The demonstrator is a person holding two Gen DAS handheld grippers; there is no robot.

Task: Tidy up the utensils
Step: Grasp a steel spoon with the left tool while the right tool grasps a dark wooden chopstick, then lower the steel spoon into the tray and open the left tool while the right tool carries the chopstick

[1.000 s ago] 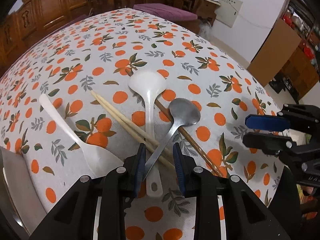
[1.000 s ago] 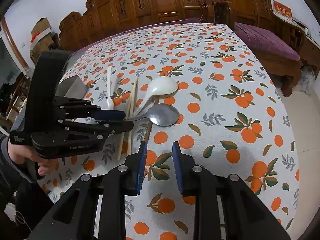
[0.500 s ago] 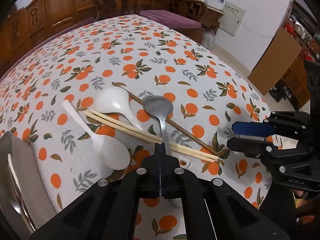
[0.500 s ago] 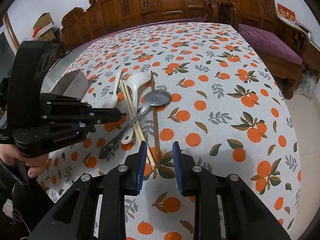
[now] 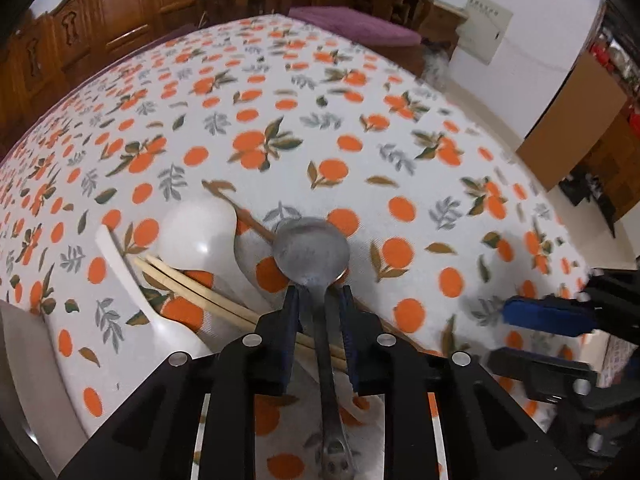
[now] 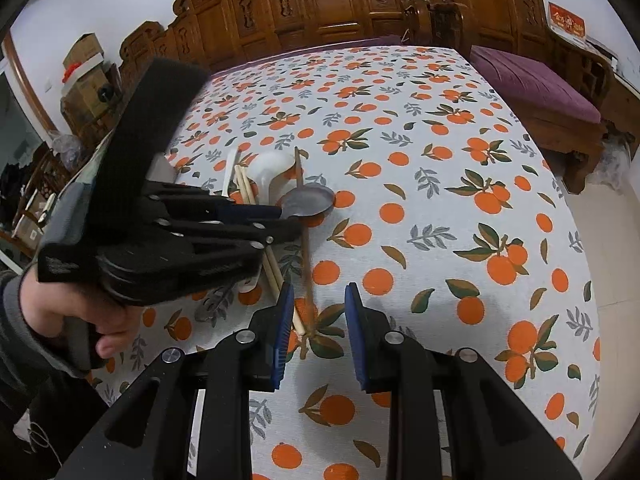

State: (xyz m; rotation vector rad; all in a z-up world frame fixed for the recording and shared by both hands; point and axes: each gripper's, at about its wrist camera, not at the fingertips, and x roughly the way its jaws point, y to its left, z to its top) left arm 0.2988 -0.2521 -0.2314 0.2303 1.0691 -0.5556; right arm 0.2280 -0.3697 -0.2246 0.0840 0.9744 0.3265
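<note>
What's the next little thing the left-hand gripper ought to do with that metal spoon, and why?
Probably close the left gripper on the metal spoon. Its handle runs between the two fingers, which stand apart with a gap each side, so nothing grips it yet. The right gripper is open and away from it.

Utensils cluster on the table (image 5: 400, 140) — ladle (image 5: 196, 236) and chopsticks (image 5: 192, 284) left of the spoon (image 5: 312, 252), which lies between the left gripper's (image 5: 319, 300) fingers — right gripper (image 6: 318, 300) near, alongside.
</note>
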